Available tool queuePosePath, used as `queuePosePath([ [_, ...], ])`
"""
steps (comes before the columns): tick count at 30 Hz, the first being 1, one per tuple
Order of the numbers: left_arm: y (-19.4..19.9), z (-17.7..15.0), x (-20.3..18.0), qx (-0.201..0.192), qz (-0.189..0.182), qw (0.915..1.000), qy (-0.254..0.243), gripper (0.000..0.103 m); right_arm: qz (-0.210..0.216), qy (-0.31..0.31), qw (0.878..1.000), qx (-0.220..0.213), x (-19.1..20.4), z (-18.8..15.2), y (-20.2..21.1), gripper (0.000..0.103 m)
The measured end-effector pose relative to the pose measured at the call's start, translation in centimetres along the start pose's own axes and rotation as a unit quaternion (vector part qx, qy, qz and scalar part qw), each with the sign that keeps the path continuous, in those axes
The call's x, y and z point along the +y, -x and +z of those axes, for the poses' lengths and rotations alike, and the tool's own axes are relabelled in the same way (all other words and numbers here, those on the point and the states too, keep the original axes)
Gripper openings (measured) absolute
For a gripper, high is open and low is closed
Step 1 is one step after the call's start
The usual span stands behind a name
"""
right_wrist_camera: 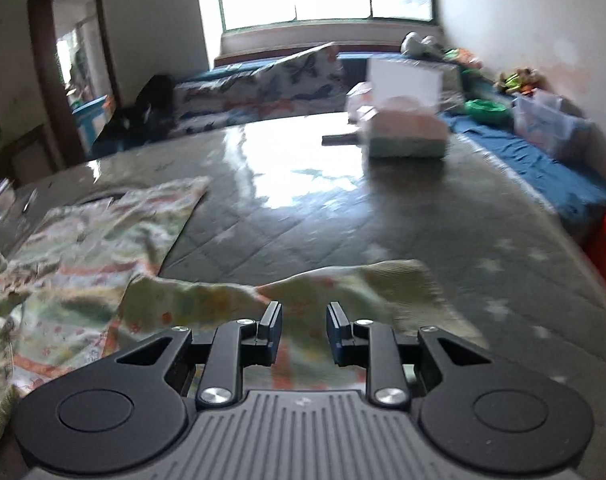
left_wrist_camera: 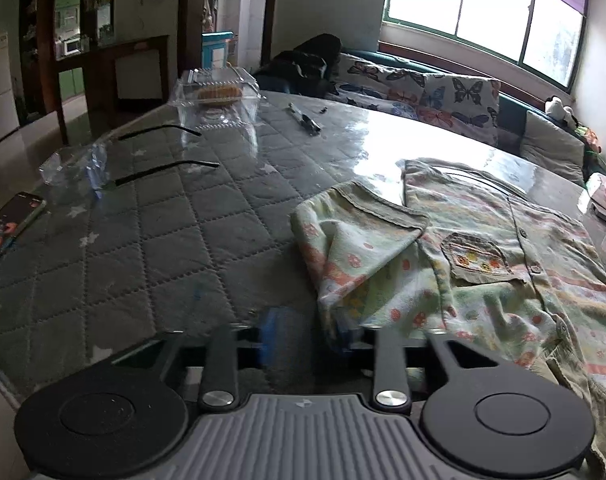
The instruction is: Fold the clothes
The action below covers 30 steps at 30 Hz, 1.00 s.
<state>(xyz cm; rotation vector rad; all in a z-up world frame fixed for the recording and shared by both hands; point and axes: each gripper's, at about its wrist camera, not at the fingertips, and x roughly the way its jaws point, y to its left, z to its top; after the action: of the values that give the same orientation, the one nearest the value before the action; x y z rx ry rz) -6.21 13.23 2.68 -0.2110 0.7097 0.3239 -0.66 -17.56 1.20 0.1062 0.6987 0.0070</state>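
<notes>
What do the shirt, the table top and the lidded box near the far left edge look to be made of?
Shirt: soft woven cotton, seemingly; matte, it creases and drapes, with plainer trim on the pocket.
Table top: quilted grey fabric, probably under a clear glossy sheet; window glare mirrors on it.
Box: thin clear plastic; contents show through.

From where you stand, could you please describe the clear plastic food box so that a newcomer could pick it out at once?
Start at the big table with the grey quilted star-print cover under glass, and look to its far edge, towards the dark wooden doorway. There stands the clear plastic clamshell box, lid shut. Unlike the crumpled clear wrapper nearer along the table's left side, it keeps its shape and holds something yellowish.
</notes>
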Motion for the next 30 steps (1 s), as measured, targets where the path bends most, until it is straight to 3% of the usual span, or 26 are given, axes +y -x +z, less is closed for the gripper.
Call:
queuePosePath([
  [6, 1.1, 1.0, -0.4, -0.030, 0.007, 0.9994, -0.014, 0.051, 0.003, 0.001, 1.000, 0.010, 0.7, 0.0, -1.9, 0.038],
  [11, 0.1, 2.1, -3.7, -0.055, -0.016, 0.9960, -0.069, 0.048, 0.008, -0.002, 1.000, 0.010, 0.7, -0.1, -1.8, 0.046],
  [16, -2.8, 2.6, -6.5, -0.038, -0.030, 0.9922, -0.114, 0.044, 0.009, -0.003, 1.000, 0.009, 0.7, -0.2, -1.7, 0.049],
  [18, -3.9, 2.9, -7.4, -0.032, -0.032, 0.9910, -0.126, 0.037, 0.009, 0.000, 1.000, 0.009, 0.8, -0.1, -1.8, 0.052],
  [24, -6.3, 4.3, -9.3, -0.025, -0.046, 0.9883, -0.143, 0.036, 0.008, 0.000, 1.000, 0.008, 1.0, -0.2, -1.9, 0.056],
  [30, -9.3, 5.1, -10.2, -0.011, -0.036, 0.9887, -0.145, 0.036, 0.007, -0.001, 1.000, 0.007, 1.0, -0.2, -1.9, 0.058],
])
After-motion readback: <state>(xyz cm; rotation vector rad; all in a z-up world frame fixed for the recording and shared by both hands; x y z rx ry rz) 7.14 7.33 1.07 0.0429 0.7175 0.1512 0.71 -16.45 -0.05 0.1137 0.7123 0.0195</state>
